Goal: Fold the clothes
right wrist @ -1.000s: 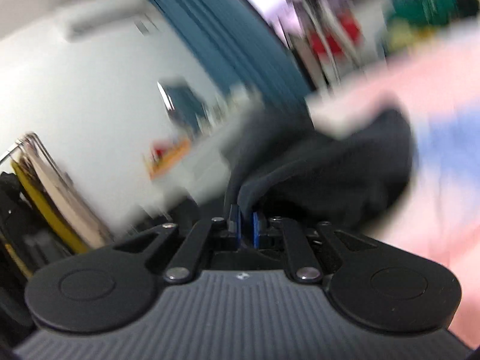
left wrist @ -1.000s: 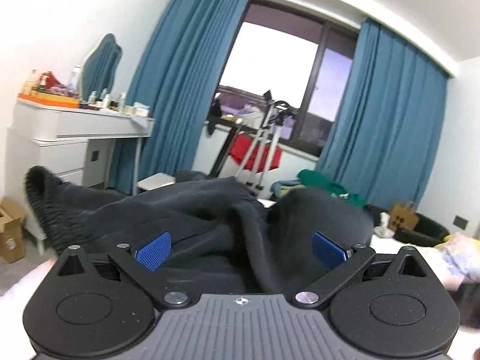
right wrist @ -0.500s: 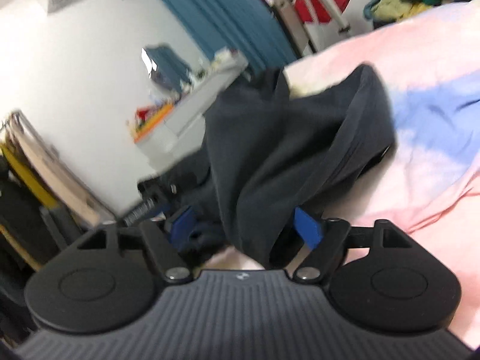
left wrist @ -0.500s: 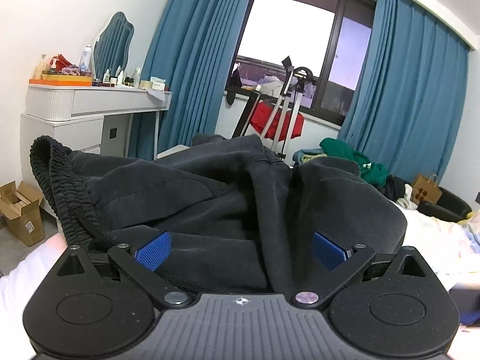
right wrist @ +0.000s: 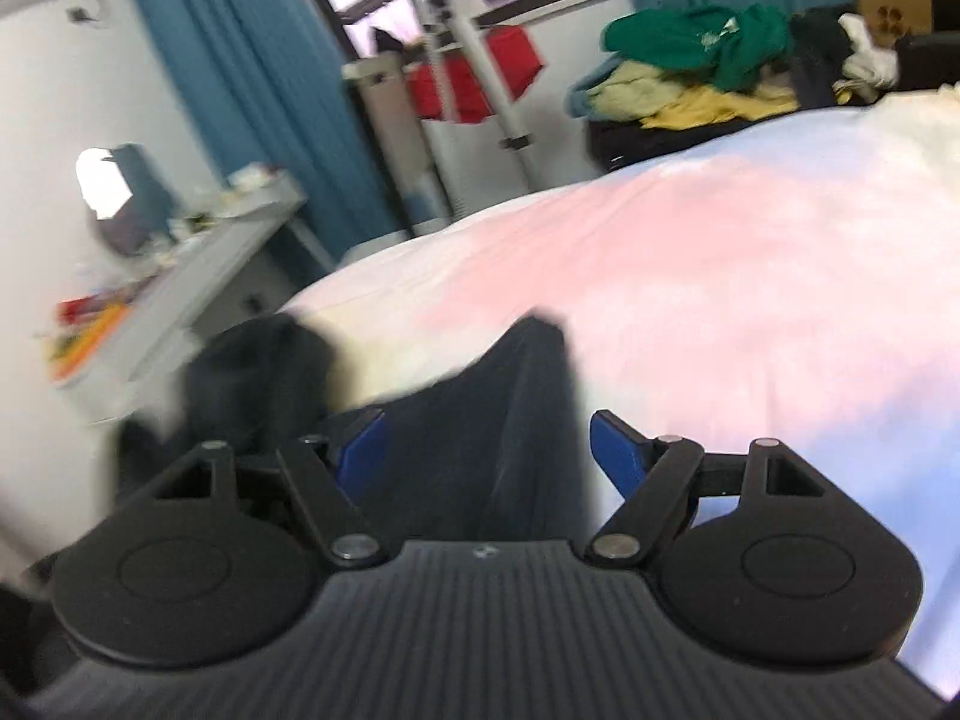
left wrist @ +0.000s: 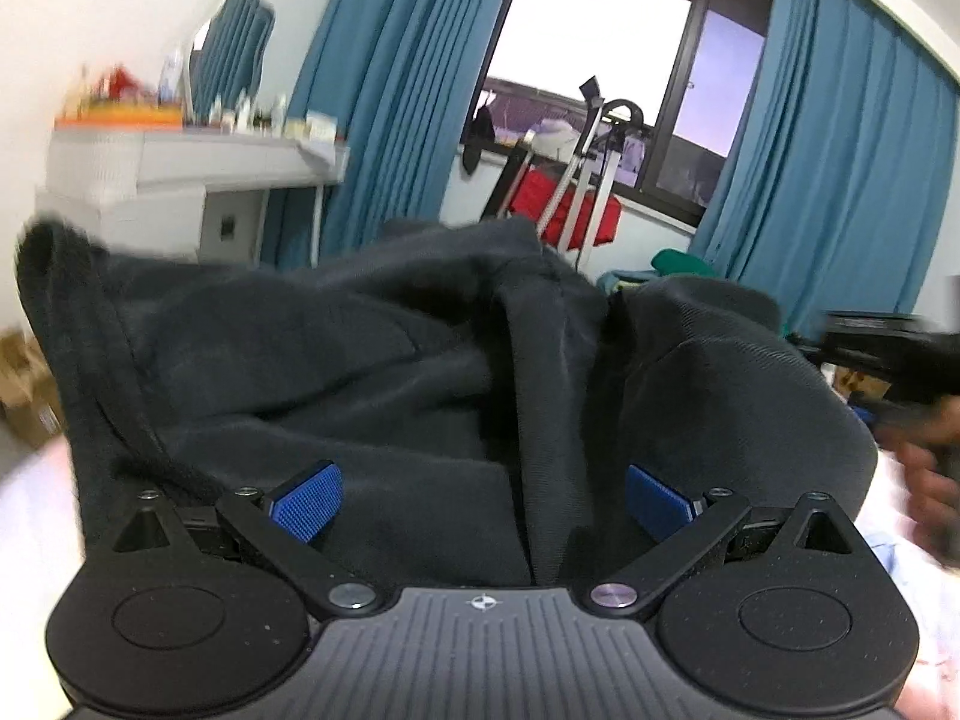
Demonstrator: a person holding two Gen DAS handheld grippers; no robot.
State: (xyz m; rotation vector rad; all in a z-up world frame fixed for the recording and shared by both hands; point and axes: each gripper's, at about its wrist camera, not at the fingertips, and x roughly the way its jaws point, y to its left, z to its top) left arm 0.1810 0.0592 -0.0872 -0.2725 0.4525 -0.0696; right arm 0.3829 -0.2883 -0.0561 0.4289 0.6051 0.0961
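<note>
Lay heaped at the near edge of the bed (right wrist: pixel 750 276): one dark garment (left wrist: pixel 372 372), bunched in thick folds. Looked soft, limp and fairly heavy, a knit or fleece likely to sag and slide out of shape when lifted; not fragile, not slippery. Showed a ribbed band (left wrist: pixel 66 312) along its left side, probably a waistband or hem, though which could not be told. Judged the best hold to be on that ribbed band or on a firm outer edge, one corner to each pair of tongs, rather than on the loose middle, which would only bunch further.

Stood wide apart, the left tongs (left wrist: pixel 480 501), blue pads (left wrist: pixel 306 501) clear of the cloth, with folds of the garment lying between them but not pinched. Stood spread likewise, the right tongs (right wrist: pixel 486 456), a dark fold running up between the pads, unpressed. Appeared at the right margin of the left view as a blurred dark shape with a hand (left wrist: pixel 924 480) behind it.

Counted: one dark garment in work, two pairs of tongs, one bed. Seen beyond the far edge of the bed, a separate pile of clothes (right wrist: pixel 708 66), green and yellow among them, number not countable. Folding judged barely begun.
</note>
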